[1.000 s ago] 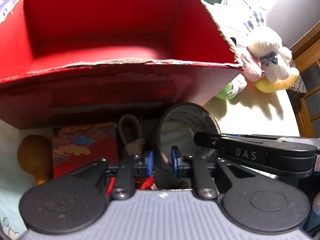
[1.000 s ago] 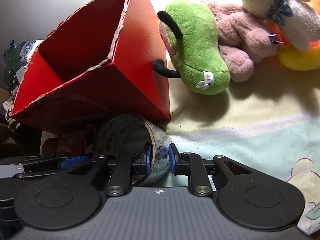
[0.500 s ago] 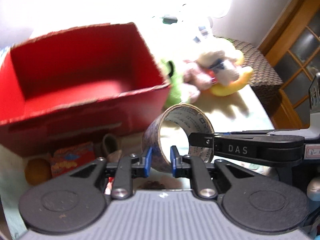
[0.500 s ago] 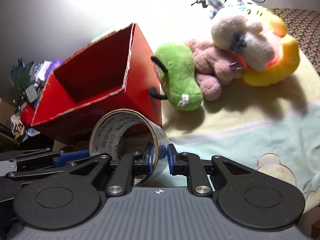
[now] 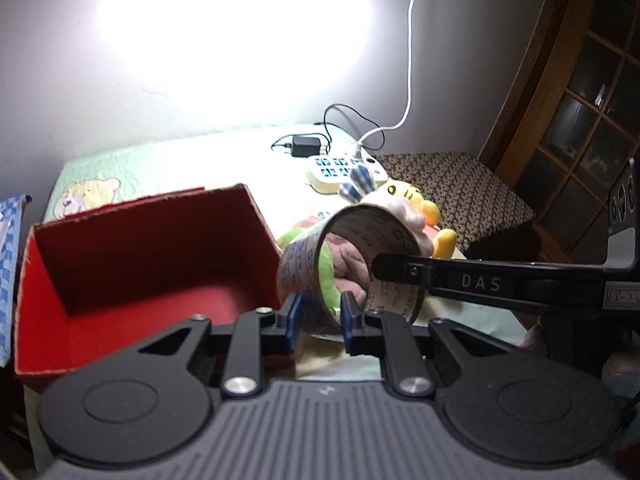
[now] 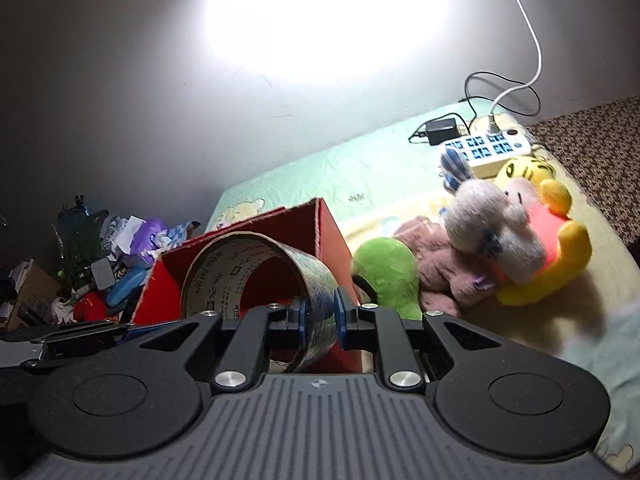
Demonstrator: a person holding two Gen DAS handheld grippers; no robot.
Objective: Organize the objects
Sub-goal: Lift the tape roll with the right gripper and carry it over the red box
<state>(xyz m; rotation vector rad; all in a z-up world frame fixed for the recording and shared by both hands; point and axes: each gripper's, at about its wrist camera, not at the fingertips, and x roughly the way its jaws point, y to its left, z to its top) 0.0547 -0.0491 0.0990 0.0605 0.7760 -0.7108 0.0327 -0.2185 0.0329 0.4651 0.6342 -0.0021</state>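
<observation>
A wide roll of printed packing tape [image 5: 352, 256] [image 6: 260, 276] hangs in the air, held from two sides. My left gripper [image 5: 319, 318] is shut on the roll's left wall. My right gripper [image 6: 320, 316] is shut on the opposite wall; in the left wrist view its black finger [image 5: 472, 280] reaches in from the right. The open red cardboard box [image 5: 152, 264] [image 6: 320, 232] stands below and to the left of the roll, with nothing showing inside it.
Plush toys lie in a heap right of the box: green [image 6: 384, 272], pink [image 6: 444, 276], grey-white [image 6: 492, 224], yellow [image 6: 548, 248]. A power strip [image 6: 496, 148] with cables sits at the bed's far edge. Clutter [image 6: 92, 256] is piled at the left, and a wooden door [image 5: 580, 92] stands at the right.
Both grippers rose with the tape roll, from low in front of the box to above its rim. The box now sits lower in view, and the wall and lamp glare show.
</observation>
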